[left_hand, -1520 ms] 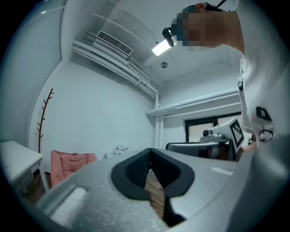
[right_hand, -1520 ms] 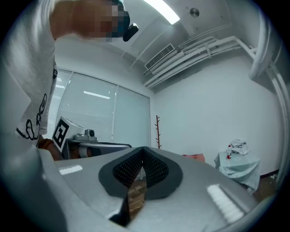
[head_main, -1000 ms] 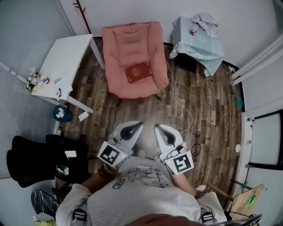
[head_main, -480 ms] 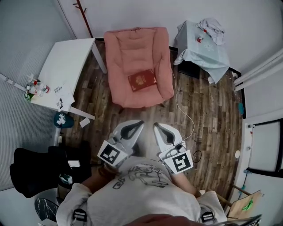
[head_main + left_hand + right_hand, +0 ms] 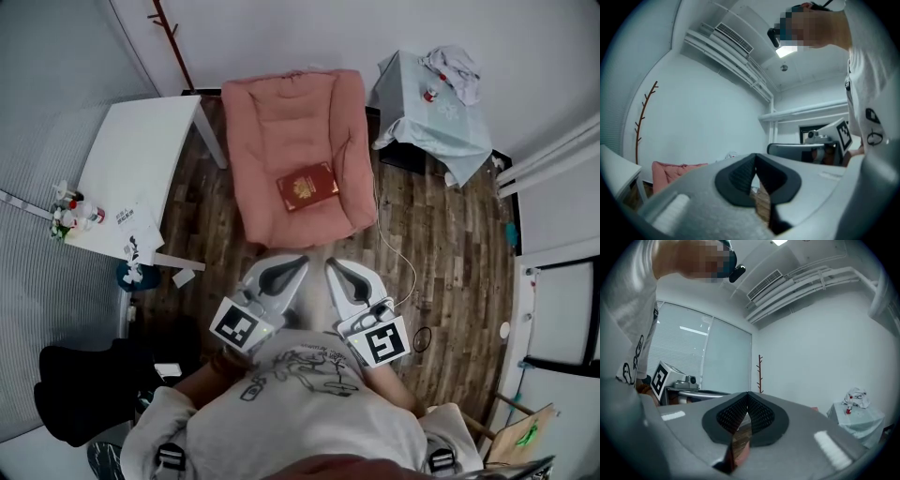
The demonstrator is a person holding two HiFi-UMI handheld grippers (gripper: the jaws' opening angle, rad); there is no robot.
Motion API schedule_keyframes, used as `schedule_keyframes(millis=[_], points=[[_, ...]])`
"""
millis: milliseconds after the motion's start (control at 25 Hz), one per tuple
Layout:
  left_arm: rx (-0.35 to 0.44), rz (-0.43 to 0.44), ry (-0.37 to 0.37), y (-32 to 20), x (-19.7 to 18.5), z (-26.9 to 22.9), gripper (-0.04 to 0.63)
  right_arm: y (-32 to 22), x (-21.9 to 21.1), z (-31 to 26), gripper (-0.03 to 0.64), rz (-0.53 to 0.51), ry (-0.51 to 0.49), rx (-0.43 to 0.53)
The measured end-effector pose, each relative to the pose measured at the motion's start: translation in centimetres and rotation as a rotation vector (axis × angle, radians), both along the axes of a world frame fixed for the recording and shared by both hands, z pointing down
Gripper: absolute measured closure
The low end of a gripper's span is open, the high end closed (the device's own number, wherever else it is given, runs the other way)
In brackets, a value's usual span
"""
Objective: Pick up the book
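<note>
- Head view: you held the left gripper and right gripper side by side; the red book lay farther off on the pink armchair seat.
- Left gripper view: its jaws met, empty.
- Right gripper view: its jaws were together, empty.

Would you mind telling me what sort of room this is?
Likely a small lounge-style room: a pink armchair with a red book on its seat, a white table beside it, and wood-plank flooring.

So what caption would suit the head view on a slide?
Shut and empty, the left gripper and right gripper face a red book on a pink armchair.
</note>
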State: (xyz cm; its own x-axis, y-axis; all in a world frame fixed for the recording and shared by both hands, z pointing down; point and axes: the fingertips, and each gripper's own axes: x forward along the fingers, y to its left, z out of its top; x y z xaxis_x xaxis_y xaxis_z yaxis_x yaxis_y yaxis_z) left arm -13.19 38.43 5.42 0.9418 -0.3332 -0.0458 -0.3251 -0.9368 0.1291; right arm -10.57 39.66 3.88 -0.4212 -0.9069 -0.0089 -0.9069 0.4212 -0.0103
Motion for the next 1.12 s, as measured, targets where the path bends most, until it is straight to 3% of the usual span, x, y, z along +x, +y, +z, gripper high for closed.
schedule_keyframes(millis=[440,1120], points=[[-0.008,-0.013,-0.03,-6.2,-0.8,1.5,0.594,-6.2,-0.9,1.0,0.611,-0.015,-0.002,-0.026],[-0.036,-0.08,-0.064,-13.3,3.9,2.9,0.594,-13.5,4.9,2.9,0.611,-0.053,-0.024,-0.046]])
